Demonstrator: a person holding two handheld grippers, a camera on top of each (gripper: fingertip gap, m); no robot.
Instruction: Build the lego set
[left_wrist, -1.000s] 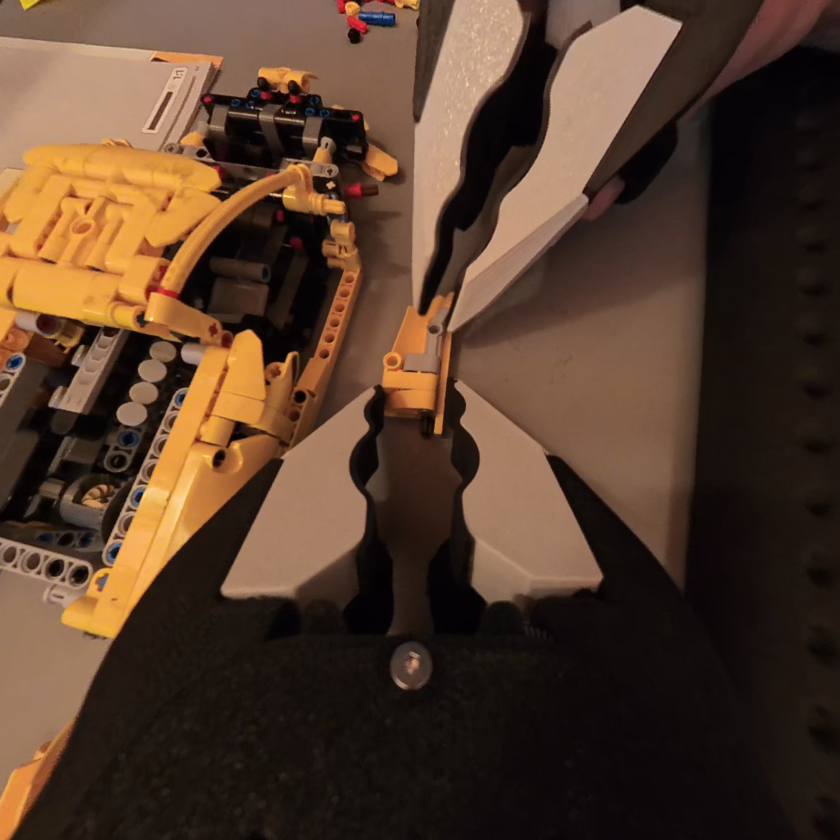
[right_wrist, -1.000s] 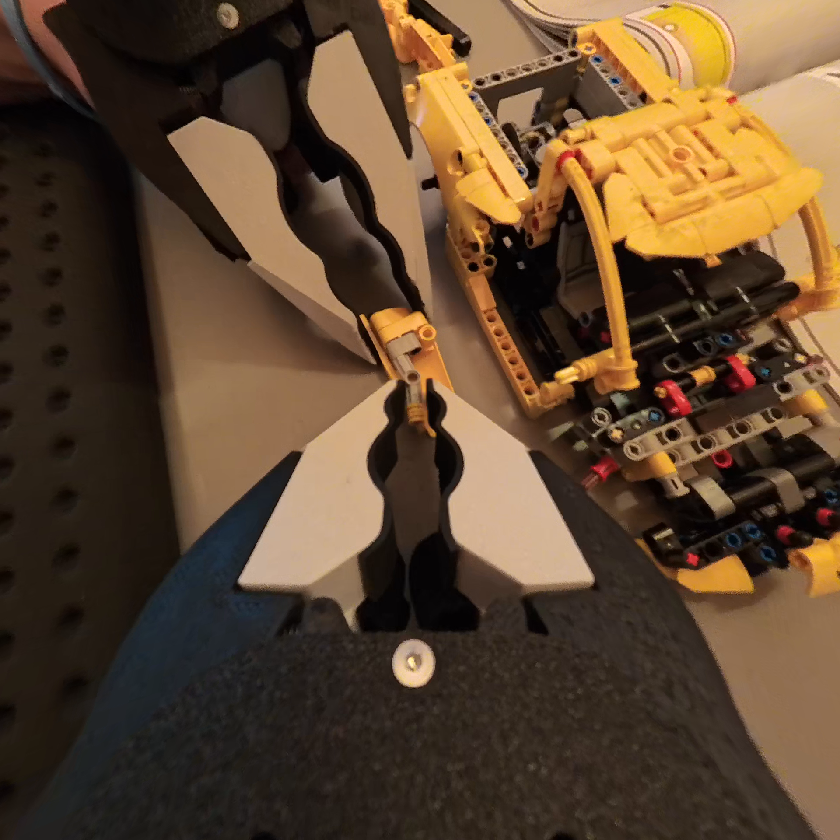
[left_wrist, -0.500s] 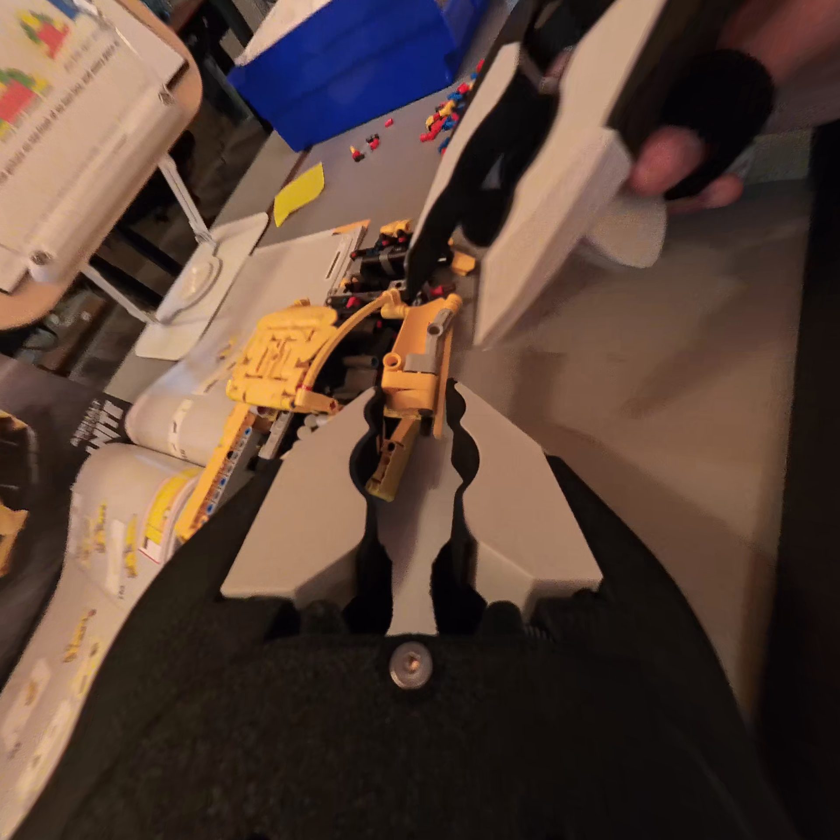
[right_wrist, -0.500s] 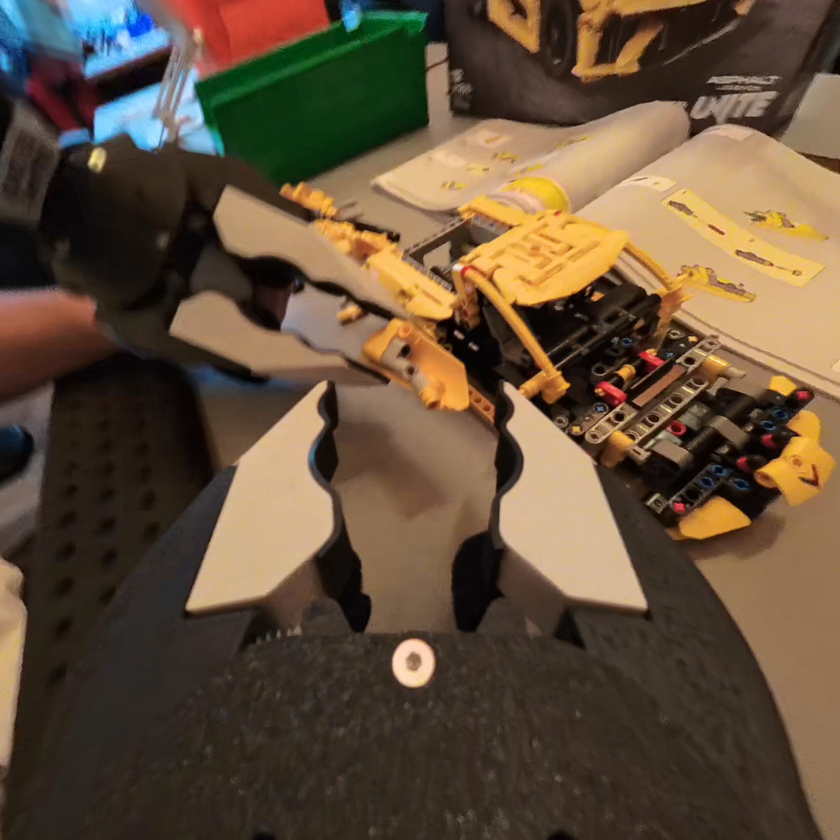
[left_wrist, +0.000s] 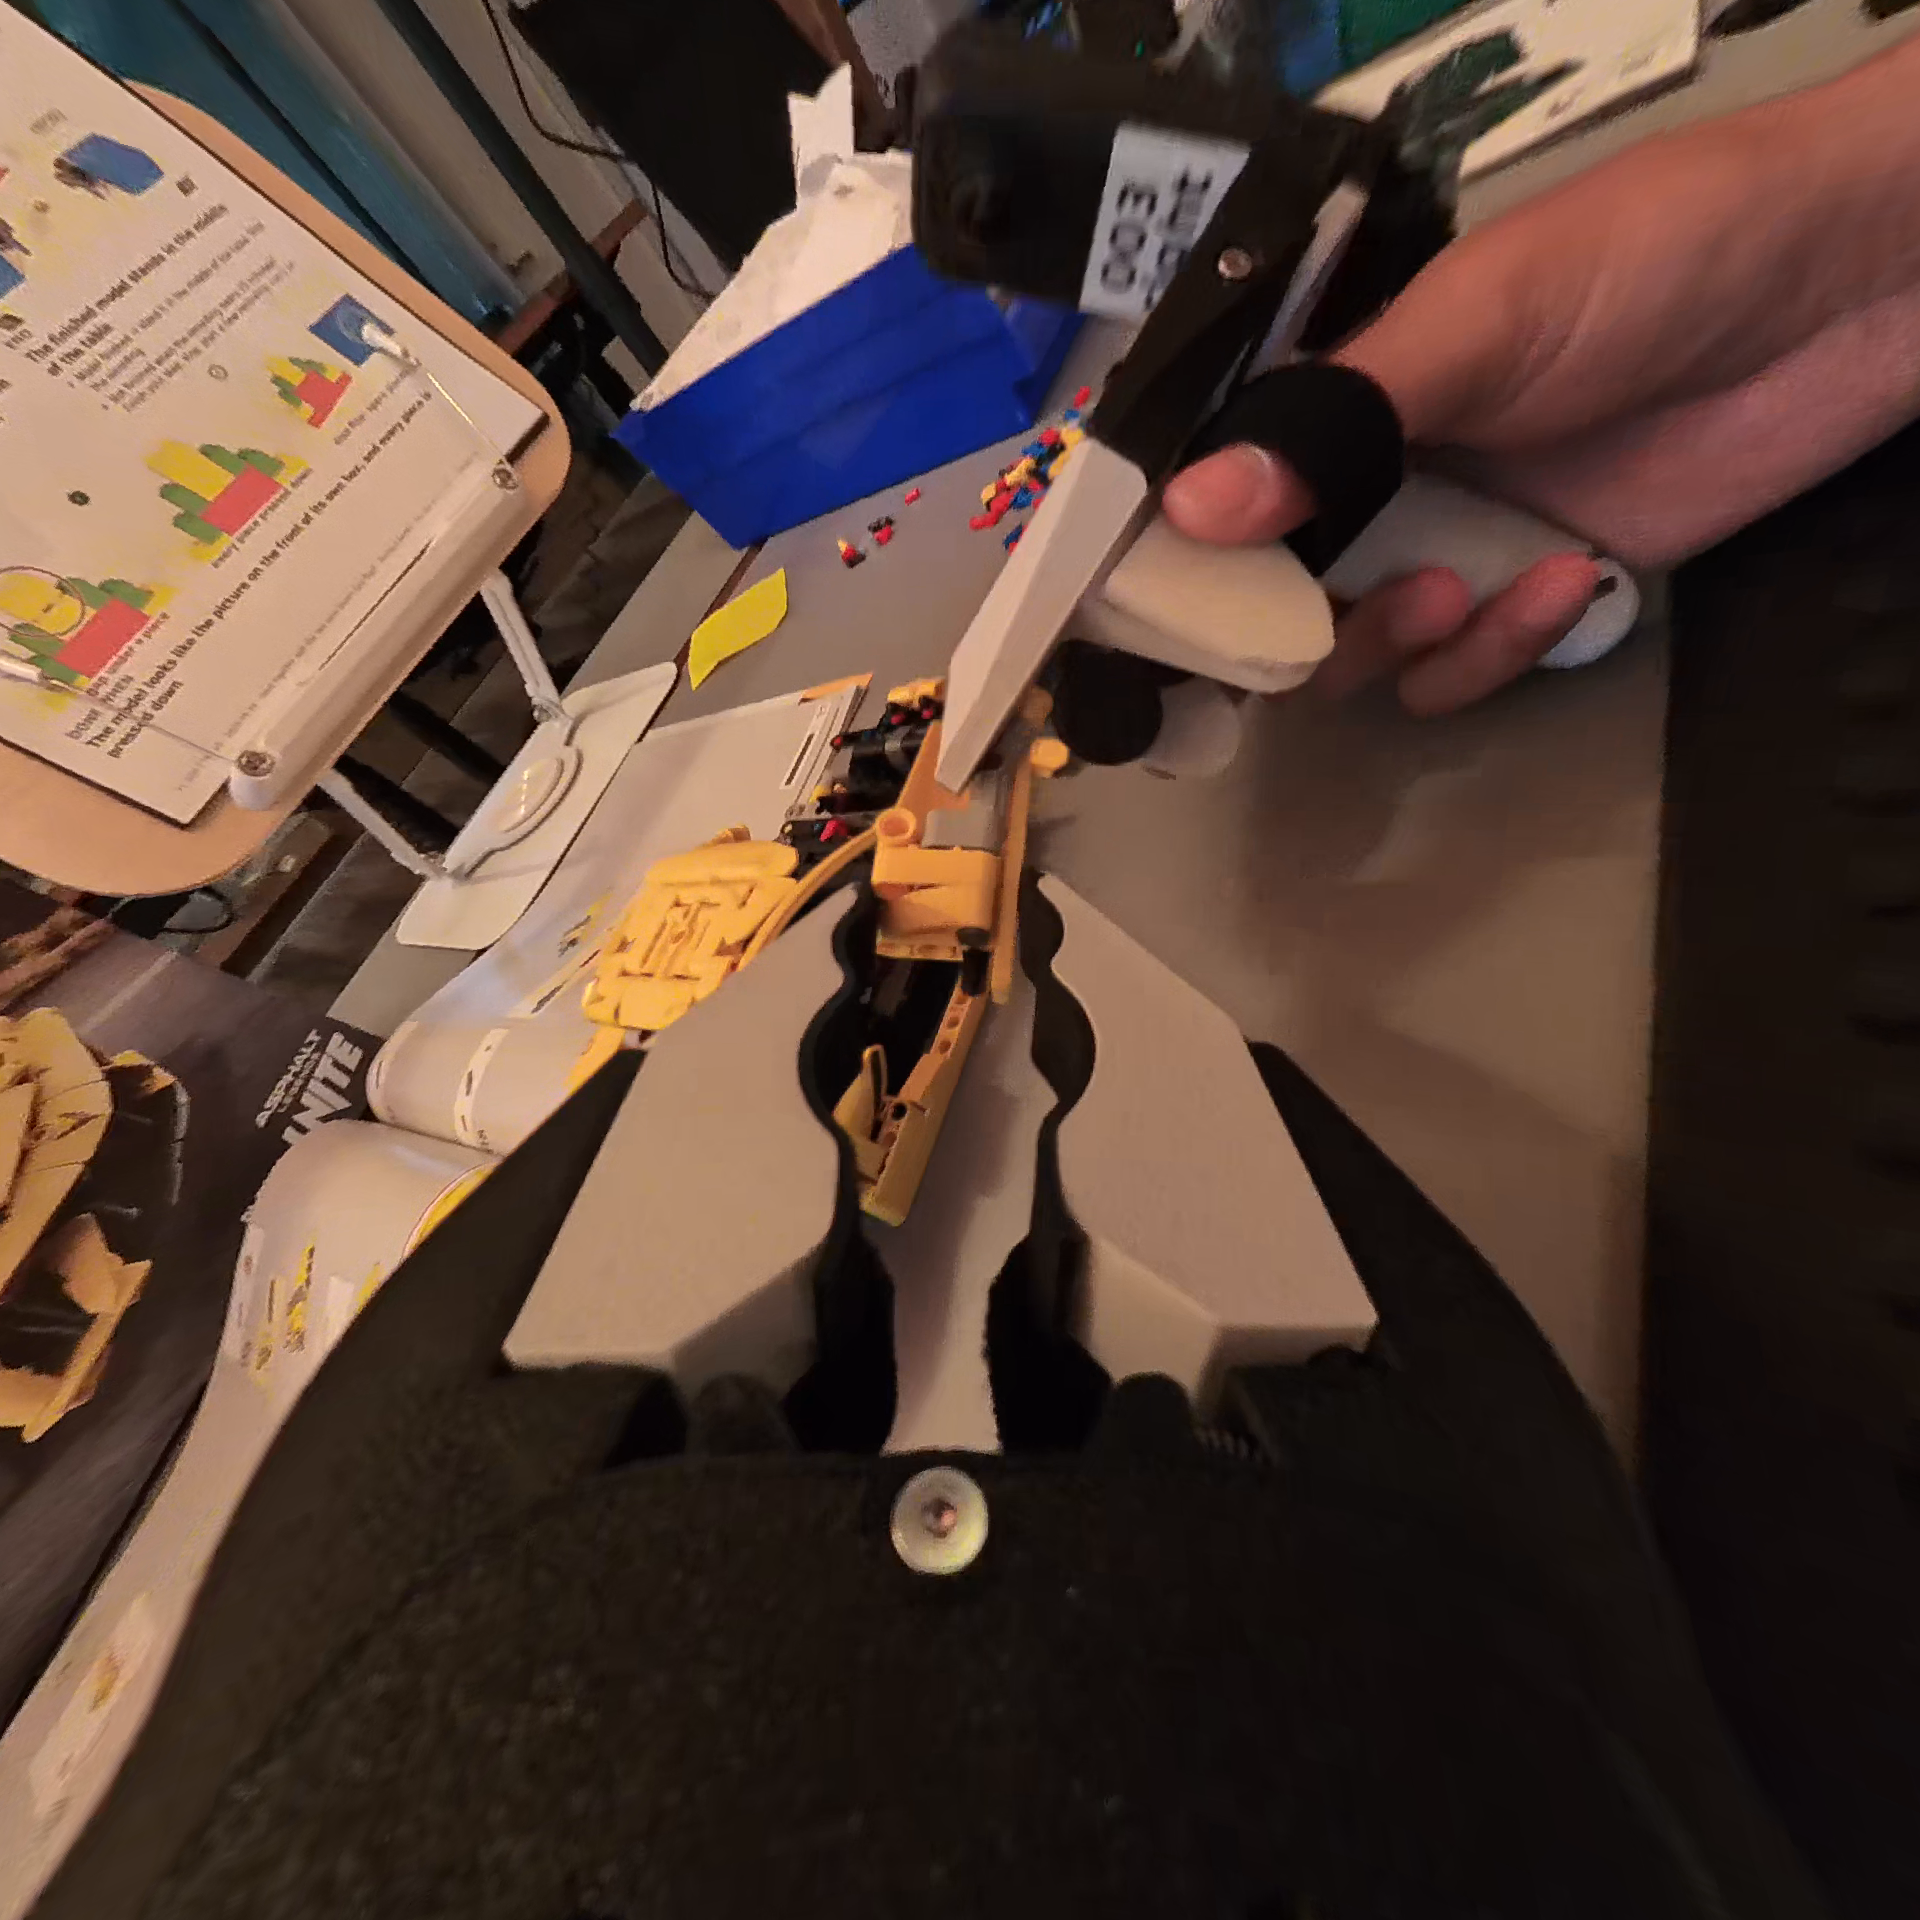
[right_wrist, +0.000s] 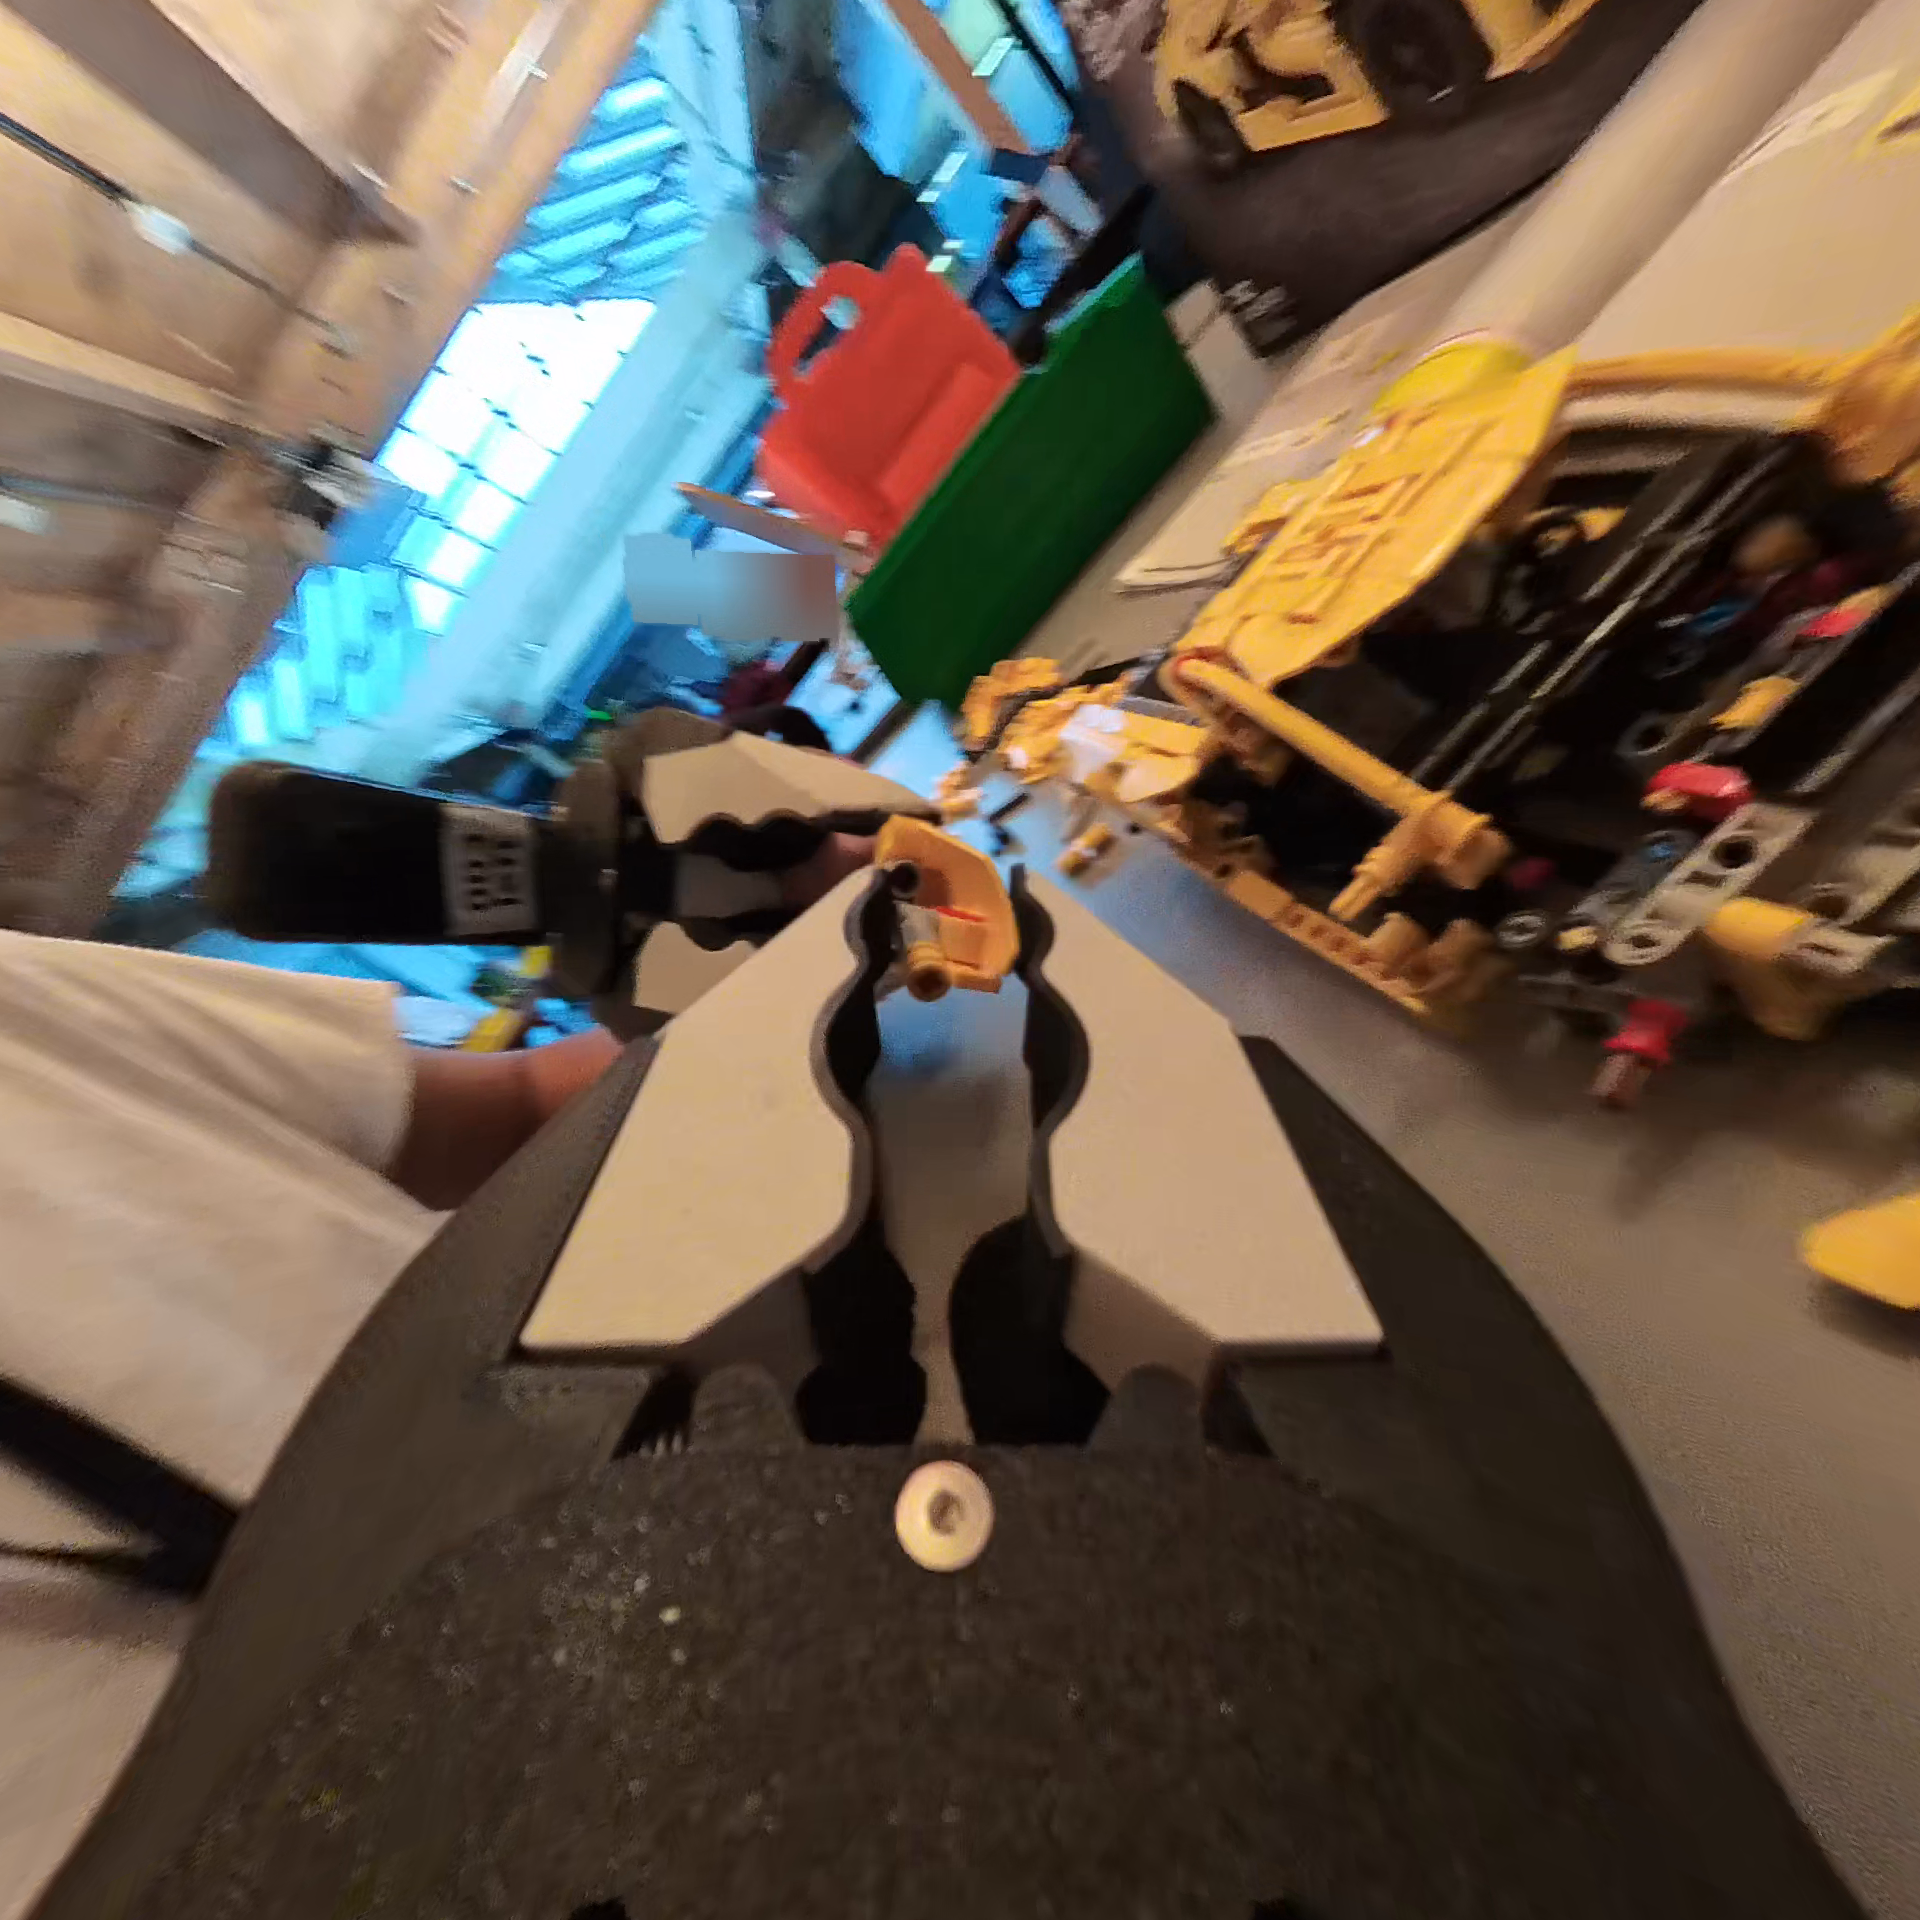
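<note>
- The left claw (left_wrist: 940, 914) pinches a small yellow sub-assembly (left_wrist: 940, 883) at its tips, held up off the table (left_wrist: 1351, 935); lifted like this, the piece can be turned and worked from both ends without dragging on anything
- In the right wrist view the right claw (right_wrist: 951, 899) has its tips close on either side of the same sub-assembly (right_wrist: 951, 904); it looks to be gripping it, though motion blur makes firm contact hard to confirm
- From the left wrist view only 1 finger (left_wrist: 1023, 613) of the right claw shows, its tip resting on the far end of the piece, with a hand (left_wrist: 1558, 395) wrapped round the handle
- Judged from this, the 2 claws share the piece to re-grip or press a part home before it joins the car model (right_wrist: 1507, 644)
- The car model sits on the table just beside and below the held piece, its open black frame and yellow roof panel facing up
- Open table lies on the side away from the model, reaching to a dark edge; that is the free side for swinging the piece
- Toward the model, the curved yellow hose and side beam stand close, so a low sweep that way could snag
- Loose small parts (left_wrist: 1023, 488) and a blue bin (left_wrist: 852, 384) lie well apart at the far end
</note>
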